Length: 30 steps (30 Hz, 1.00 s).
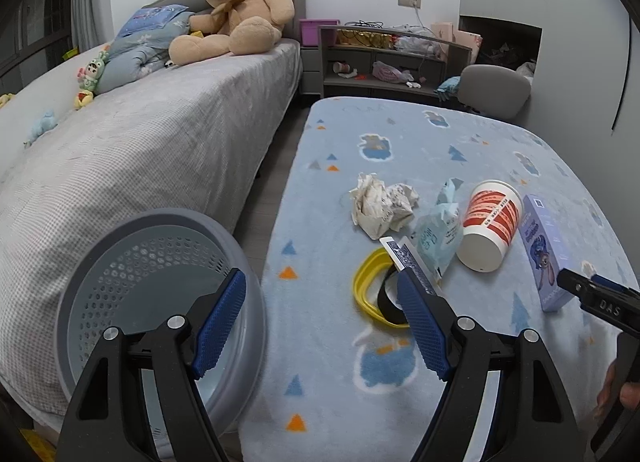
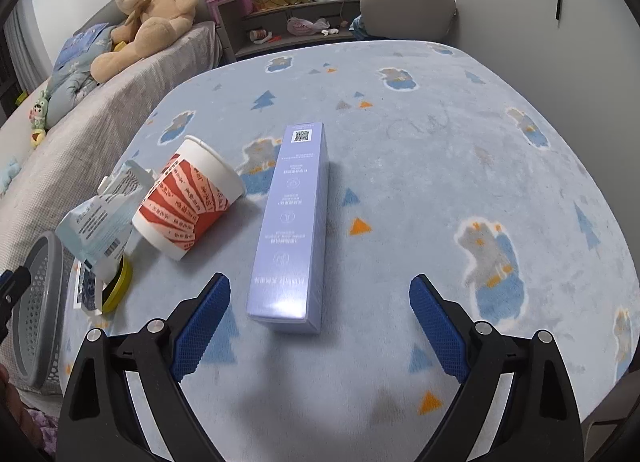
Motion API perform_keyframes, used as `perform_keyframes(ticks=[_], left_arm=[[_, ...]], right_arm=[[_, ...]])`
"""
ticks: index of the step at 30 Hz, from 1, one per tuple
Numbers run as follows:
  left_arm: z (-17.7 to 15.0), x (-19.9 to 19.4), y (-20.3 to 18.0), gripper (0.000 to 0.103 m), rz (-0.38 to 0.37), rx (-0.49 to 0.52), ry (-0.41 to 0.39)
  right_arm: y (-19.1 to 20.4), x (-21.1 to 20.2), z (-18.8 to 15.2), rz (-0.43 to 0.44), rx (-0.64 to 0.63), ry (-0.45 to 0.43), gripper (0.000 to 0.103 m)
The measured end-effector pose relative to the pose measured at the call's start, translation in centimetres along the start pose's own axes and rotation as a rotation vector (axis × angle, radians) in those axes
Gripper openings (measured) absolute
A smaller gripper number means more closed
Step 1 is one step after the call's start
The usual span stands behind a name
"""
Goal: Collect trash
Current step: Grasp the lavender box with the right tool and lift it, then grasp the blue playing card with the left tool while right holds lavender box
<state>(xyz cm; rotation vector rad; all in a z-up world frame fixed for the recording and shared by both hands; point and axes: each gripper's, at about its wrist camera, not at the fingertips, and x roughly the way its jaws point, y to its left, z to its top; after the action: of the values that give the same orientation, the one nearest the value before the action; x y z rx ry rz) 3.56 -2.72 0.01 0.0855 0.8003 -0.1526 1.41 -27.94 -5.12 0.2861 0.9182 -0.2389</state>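
Trash on blue patterned fleece surface [image 2: 460, 149]: long lilac cardboard box [image 2: 294, 221], QR code at its far end; tipped white paper cup [image 2: 188, 201], red bands bearing Chinese text; crumpled white paper [image 1: 380, 203]. Left hand-held gripper [image 1: 320, 294] and right hand-held gripper [image 2: 320, 298]: both wide open, empty. Perforated grey plastic basket [image 1: 160, 282] stands beside the surface.

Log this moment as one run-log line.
left gripper: open, empty, above bin edge | right gripper: open, lined up on box | cup, paper wad: on blanket

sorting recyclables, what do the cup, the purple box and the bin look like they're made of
Cup: likely paper, matte white with printed red bands and a rolled rim.
Purple box: probably glossy cardboard, sharp folded edges, sheen near its end.
Bin: looks like grey moulded plastic, walls perforated with holes.
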Motion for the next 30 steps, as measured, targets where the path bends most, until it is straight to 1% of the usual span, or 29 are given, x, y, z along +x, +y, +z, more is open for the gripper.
perform_keyframes(ticks=[5, 9, 14, 17, 19, 20, 22, 24, 25, 30], left_arm=[[-0.1, 0.6, -0.7, 0.075, -0.007, 0.013, 0.018], [-0.1, 1.0, -1.1, 0.075, -0.005, 0.021, 0.026], [0.0, 1.3, -1.0, 0.075, -0.011, 0.02, 0.035], [0.0, 1.3, -1.2, 0.075, -0.015, 0.022, 0.035], [-0.1, 1.4, -1.3, 0.075, -0.015, 0.026, 0.037], [-0.1, 1.4, -1.4, 0.075, -0.015, 0.028, 0.039], [-0.2, 1.5, -1.5, 0.075, -0.013, 0.031, 0.043], [-0.2, 1.5, -1.5, 0.075, -0.013, 0.032, 0.043], [-0.2, 1.5, -1.6, 0.075, -0.014, 0.032, 0.043], [-0.2, 1.4, -1.6, 0.075, -0.028, 0.027, 0.046]], right_arm=[[0.0, 1.0, 0.9, -0.011, -0.01, -0.013, 0.089], [0.2, 1.8, 1.7, -0.026, -0.03, -0.017, 0.084], [0.7, 3.1, 2.1, -0.022, -0.044, 0.008, 0.077], [1.0, 3.7, 1.9, -0.02, -0.056, 0.027, 0.07], [1.2, 4.0, 1.7, -0.017, -0.067, 0.039, 0.058], [1.3, 4.1, 1.6, -0.012, -0.07, 0.044, 0.055], [1.4, 4.2, 1.5, 0.0, -0.077, 0.053, 0.041], [1.6, 4.1, 1.4, 0.007, -0.084, 0.05, 0.033], [1.6, 4.0, 1.3, 0.015, -0.086, 0.049, 0.031], [1.8, 3.1, 1.0, 0.035, -0.089, 0.036, 0.031]])
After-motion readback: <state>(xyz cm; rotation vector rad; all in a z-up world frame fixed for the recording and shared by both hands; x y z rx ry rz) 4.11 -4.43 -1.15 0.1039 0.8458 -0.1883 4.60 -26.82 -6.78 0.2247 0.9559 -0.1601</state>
